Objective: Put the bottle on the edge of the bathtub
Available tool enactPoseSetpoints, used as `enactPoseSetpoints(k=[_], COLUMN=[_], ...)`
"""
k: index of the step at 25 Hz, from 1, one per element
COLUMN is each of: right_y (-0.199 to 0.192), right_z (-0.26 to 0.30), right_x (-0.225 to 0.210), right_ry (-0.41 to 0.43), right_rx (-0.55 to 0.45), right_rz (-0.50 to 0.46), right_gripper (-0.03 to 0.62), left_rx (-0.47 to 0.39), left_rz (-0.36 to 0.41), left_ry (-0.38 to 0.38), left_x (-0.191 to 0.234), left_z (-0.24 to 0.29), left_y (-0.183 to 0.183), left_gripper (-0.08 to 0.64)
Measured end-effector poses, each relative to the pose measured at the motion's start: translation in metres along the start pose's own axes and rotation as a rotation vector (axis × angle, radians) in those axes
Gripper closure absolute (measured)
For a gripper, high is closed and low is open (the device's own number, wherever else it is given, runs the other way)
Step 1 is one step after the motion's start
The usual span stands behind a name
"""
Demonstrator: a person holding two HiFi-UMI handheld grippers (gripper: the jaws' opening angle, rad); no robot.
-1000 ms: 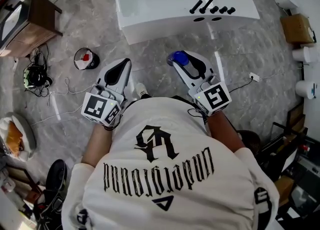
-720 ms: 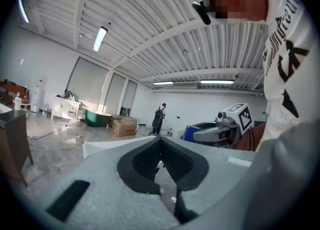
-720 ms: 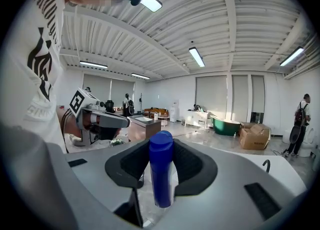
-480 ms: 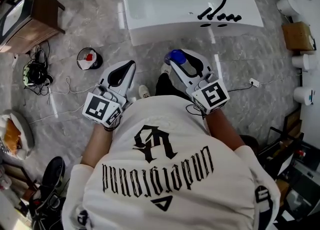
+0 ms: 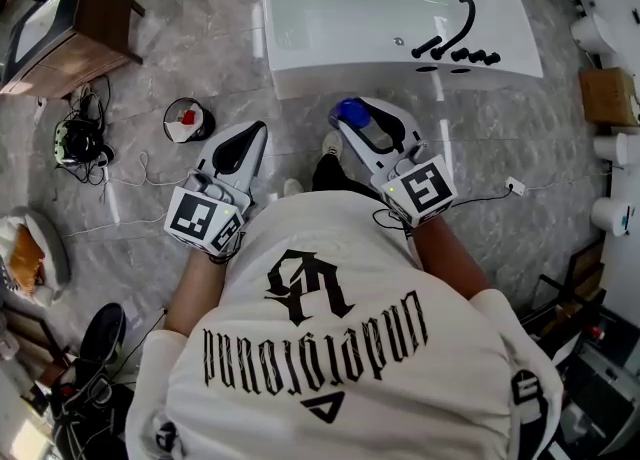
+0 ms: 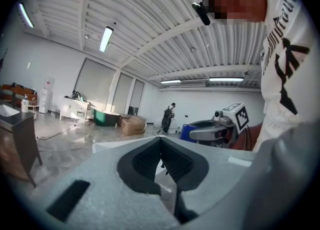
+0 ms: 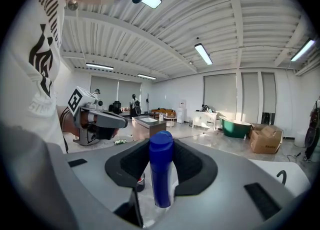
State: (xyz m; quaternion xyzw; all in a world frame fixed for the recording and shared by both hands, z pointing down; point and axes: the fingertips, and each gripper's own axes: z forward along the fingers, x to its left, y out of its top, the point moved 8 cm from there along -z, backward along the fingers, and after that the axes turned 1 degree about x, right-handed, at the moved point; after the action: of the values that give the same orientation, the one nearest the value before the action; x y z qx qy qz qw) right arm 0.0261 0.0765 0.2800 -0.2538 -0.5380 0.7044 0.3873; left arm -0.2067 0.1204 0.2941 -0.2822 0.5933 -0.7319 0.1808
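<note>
Bottle (image 7: 161,174), blue cap up, stands upright between jaws of right gripper (image 5: 358,120), above floor, near bathtub (image 5: 330,73) but not yet over it. To do step well: carry bottle level over flat rim, clear of black faucet (image 5: 455,38), seat base fully on ledge away from lip, then release. Right jaws wide, pads pressing bottle sides. Left gripper (image 5: 250,133) empty, jaw tips together.

Bright ceiling strip lights (image 7: 203,54) overhead; both gripper views bend strongly at edges.
</note>
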Motion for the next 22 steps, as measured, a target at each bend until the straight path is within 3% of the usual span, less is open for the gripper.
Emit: enactPoseSetpoints(k=[22], right_y=[-0.025], right_z=[0.059], right_x=[-0.173], right_ry=[0.144], right_rx=[0.05], right_rz=[-0.008], right_gripper=[0.442], left_rx=[0.035], left_rz=[-0.039], left_ry=[0.128], left_x=[0.044], left_z=[0.17], left_y=[0.015], left_gripper=[0.548])
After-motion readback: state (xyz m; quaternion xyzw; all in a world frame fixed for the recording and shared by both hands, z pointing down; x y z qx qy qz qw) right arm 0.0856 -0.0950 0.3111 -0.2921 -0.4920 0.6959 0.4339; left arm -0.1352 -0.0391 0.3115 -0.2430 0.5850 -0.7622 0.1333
